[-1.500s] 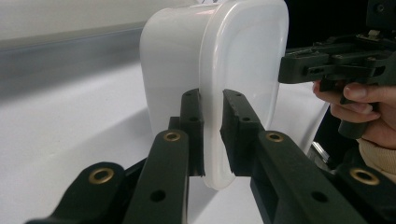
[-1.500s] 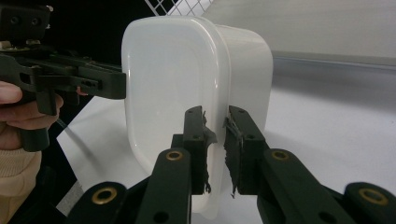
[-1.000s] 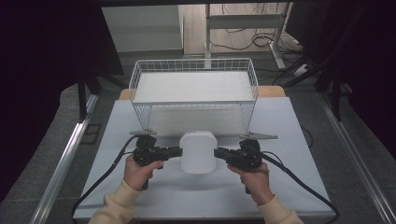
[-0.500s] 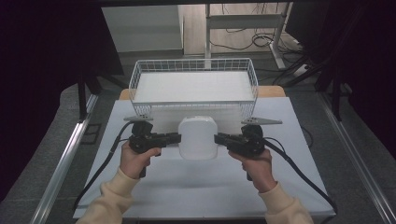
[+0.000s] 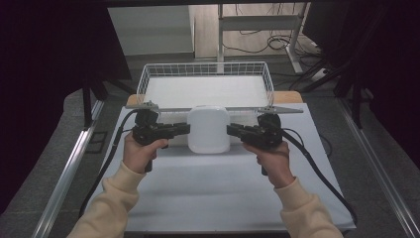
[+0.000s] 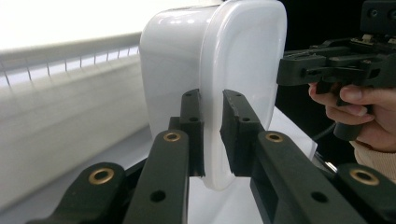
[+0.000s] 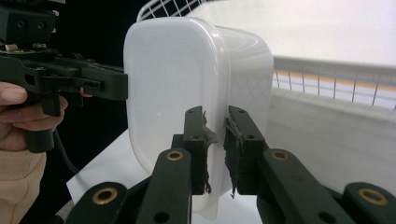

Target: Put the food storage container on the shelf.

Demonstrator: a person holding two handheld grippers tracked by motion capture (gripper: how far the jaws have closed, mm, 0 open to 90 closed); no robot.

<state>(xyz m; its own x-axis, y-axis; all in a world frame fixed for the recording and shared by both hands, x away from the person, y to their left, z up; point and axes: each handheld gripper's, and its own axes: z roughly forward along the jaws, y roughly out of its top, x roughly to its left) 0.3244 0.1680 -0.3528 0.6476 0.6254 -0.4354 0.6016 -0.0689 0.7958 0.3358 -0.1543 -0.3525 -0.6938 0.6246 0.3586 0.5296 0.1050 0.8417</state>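
White container clamped at its rim from both sides by left gripper and right gripper, lifted off table, just short of wire basket; pickup complete, placement in basket judged outstanding.

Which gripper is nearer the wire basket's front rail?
Neither, by these views: left gripper and right gripper clamp opposite edges of the white container, level with each other, just short of the wire basket.
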